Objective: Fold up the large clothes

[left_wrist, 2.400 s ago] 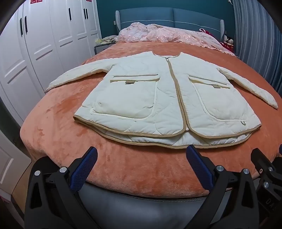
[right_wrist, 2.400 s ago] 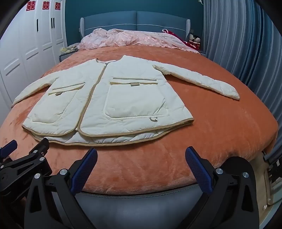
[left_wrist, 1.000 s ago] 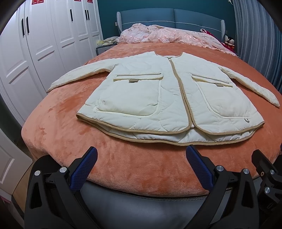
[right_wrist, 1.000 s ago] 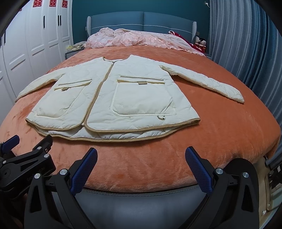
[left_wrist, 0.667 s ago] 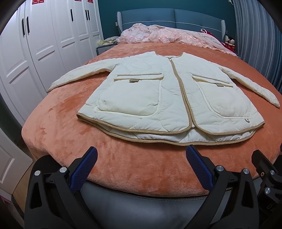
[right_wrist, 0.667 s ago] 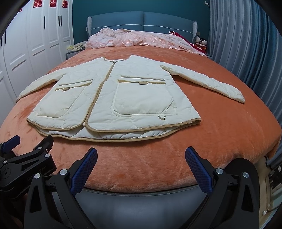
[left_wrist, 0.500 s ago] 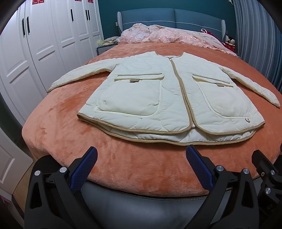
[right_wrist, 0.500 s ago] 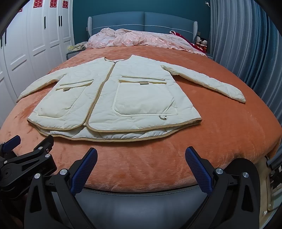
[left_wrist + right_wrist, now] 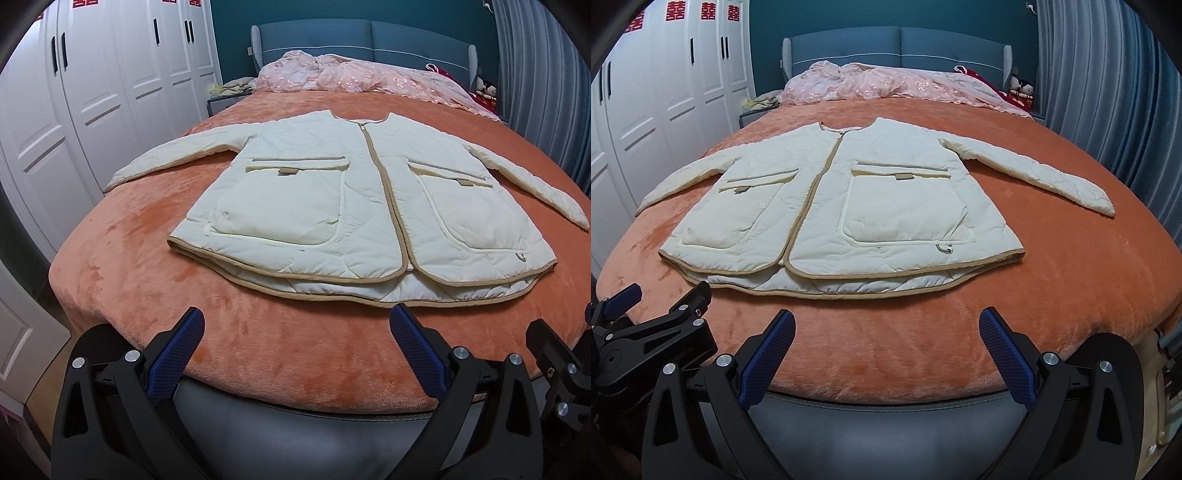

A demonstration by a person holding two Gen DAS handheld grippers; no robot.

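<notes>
Jacket [image 9: 354,206], cream and quilted with tan binding, lies face up and spread flat on the bed [image 9: 110,266] in the left wrist view, its hem toward the foot edge and its collar toward the headboard [image 9: 362,40]. Both sleeves stretch out sideways toward the bed's left and right edges. The front is closed along the centre, and two large patch pockets sit either side of it. The left gripper [image 9: 295,339] hangs off the foot edge of the bed, its blue-padded fingers [image 9: 173,354] spread wide with nothing between them, apart from the hem. A pink quilt [image 9: 362,75] is bunched at the head of the bed, white wardrobe doors [image 9: 92,92] stand along the left, and part of the right gripper shows at the lower right corner.

From the right wrist view, the jacket [image 9: 849,206] lies the same way, hem near the foot edge of the bed [image 9: 1089,280]. The right gripper [image 9: 886,339] is also off that edge, fingers [image 9: 1006,350] wide and holding nothing. The left gripper's black frame sits at the lower left. Blue curtains [image 9: 1108,85] hang on the right.
</notes>
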